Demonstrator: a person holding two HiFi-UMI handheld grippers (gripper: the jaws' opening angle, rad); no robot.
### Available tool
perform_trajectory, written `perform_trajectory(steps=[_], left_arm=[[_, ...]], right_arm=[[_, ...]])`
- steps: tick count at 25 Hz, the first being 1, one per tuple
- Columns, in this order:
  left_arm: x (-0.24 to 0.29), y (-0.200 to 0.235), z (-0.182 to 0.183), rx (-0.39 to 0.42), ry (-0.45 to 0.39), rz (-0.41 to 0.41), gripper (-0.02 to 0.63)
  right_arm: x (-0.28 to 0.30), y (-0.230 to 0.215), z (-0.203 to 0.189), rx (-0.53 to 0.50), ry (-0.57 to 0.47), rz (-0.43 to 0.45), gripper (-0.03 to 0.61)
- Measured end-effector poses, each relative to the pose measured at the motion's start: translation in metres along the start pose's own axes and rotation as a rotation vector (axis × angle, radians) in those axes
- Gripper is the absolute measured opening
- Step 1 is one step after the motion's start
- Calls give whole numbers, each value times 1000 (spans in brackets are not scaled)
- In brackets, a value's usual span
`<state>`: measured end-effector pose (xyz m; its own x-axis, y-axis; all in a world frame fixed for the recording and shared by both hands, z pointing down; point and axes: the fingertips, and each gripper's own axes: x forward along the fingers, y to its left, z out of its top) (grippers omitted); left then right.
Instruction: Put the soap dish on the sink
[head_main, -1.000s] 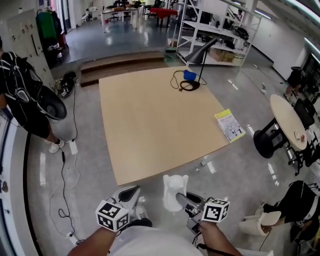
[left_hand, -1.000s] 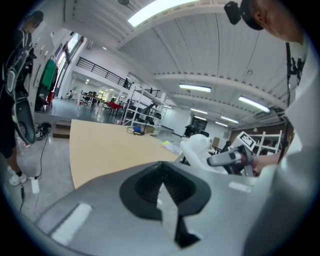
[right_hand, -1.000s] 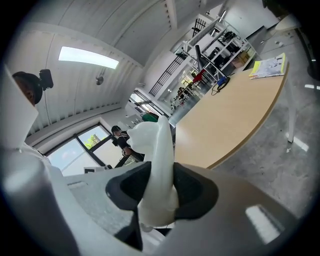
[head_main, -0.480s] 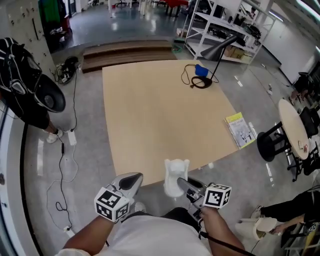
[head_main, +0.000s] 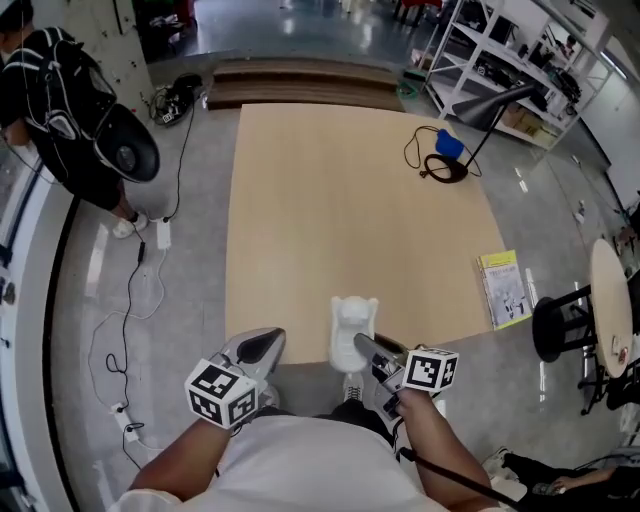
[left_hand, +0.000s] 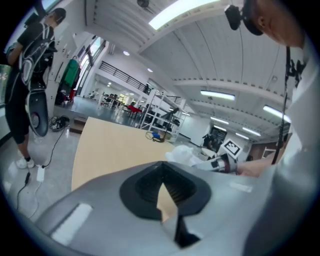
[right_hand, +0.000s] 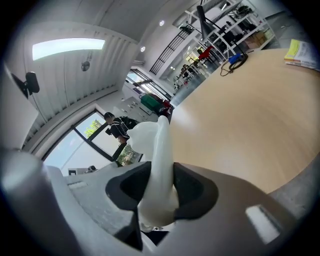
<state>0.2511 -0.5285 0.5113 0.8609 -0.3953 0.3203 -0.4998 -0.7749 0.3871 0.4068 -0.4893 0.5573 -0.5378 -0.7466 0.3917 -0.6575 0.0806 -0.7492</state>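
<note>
Wide workshop floor surrounds a pale wooden tabletop (head_main: 350, 200); no sink shows. Right gripper (head_main: 363, 346) clamps the white plastic soap dish (head_main: 351, 318) over its near edge, while the left gripper (head_main: 260, 347) is closed and empty. This looks like the carrying step; next comes finding the sink.

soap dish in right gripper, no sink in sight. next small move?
Probably carry the soap dish forward over the table, right gripper kept shut: the dish hangs at the table's near edge, and no view shows a sink yet.

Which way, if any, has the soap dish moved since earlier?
Yes, forward: the soap dish in the right gripper was short of the table's near edge, now overlaps it.
</note>
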Motion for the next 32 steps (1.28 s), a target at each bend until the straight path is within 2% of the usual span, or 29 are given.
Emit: perform_trajectory(steps=[3,7,12,17,22,24,27,32], left_arm=[[9,-3,4,-56,-30,69,6],[21,-10,7,-60,-40,132,5],[21,-16,5,-102,-33,206,6],[17,-15,2,-130,-39,246,6],[18,-20,-2,-125,-13,221,6],[15,-20,-2,-123,-12,210,6],[11,-19,-1,-117,-9,203,6],[10,-13,-2,-104,-9,196,6]], right_arm=[[14,-34,5,66,69,3,141],[40,-75,3,123,179,-17,141],[72,-91,-14,232,278,19,141],[83,-101,-27,286,307,12,141],[88,-109,-31,319,294,-20,146],[89,-113,-32,302,293,-59,154],[92,-118,-33,224,322,-123,169],[93,-118,-33,-25,393,-219,202]])
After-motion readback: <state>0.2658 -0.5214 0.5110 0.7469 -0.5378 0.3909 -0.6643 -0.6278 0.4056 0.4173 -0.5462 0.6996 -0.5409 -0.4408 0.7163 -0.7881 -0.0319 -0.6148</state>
